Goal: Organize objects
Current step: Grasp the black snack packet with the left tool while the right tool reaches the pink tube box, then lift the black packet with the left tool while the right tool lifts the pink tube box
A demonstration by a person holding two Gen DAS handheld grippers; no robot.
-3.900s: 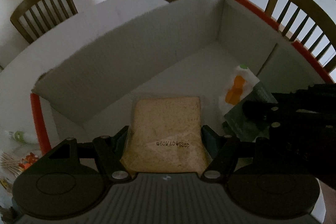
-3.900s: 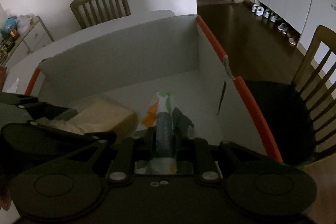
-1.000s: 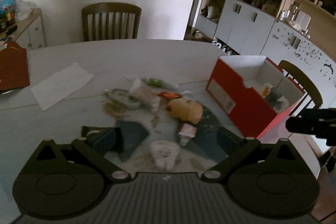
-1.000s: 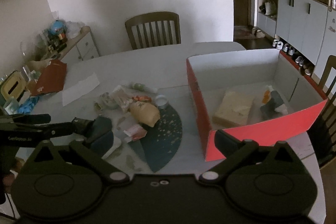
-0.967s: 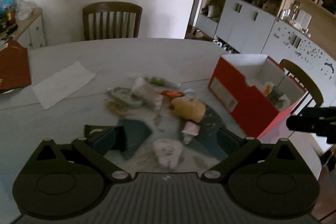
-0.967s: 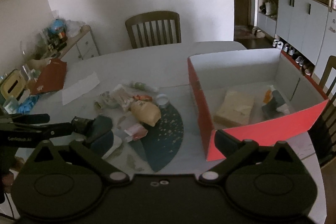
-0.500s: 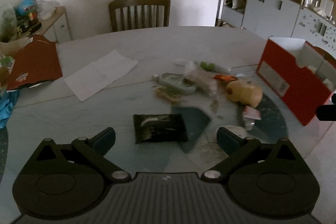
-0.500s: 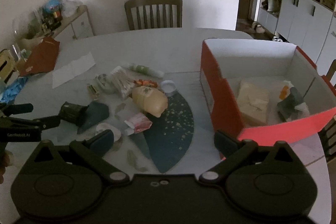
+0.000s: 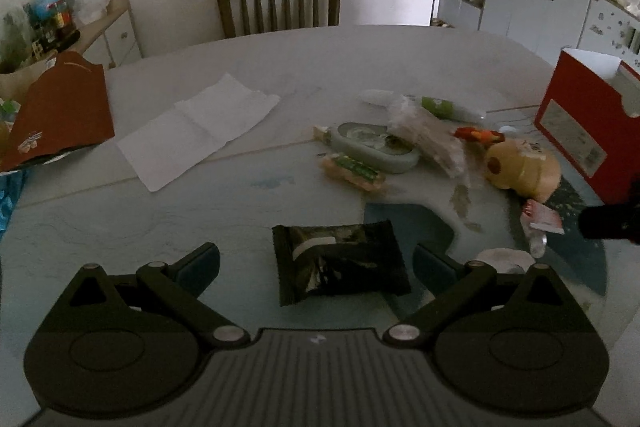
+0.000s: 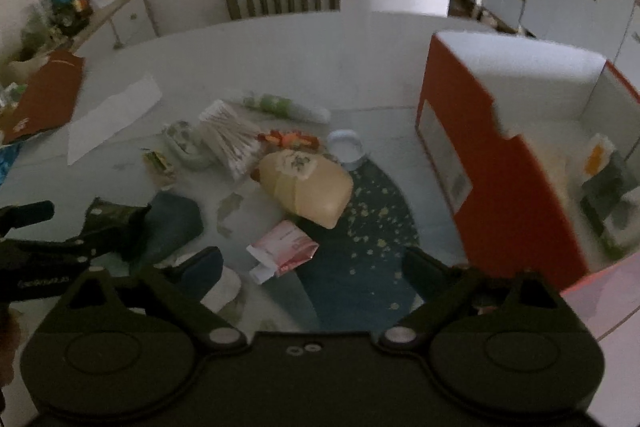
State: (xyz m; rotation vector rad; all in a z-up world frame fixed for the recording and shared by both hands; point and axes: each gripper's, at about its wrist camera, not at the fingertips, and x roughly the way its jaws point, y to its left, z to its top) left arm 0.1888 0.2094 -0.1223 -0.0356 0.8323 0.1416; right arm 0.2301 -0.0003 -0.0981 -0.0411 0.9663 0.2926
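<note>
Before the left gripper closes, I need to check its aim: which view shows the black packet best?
The left wrist view: the black packet lies whole and sharp between the open fingers. The right wrist view shows only its corner, blurred, partly behind the left gripper.

Right claw (image 10: 314,265) gapes above pink packet (image 10: 283,249), beside red box (image 10: 496,187).

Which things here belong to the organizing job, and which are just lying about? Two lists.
Job: dark snack packet, yellow pouch, pink sachet, cotton swabs, red box, both open tongs.

Lying about: white paper, chair, brown paper bag.
</note>
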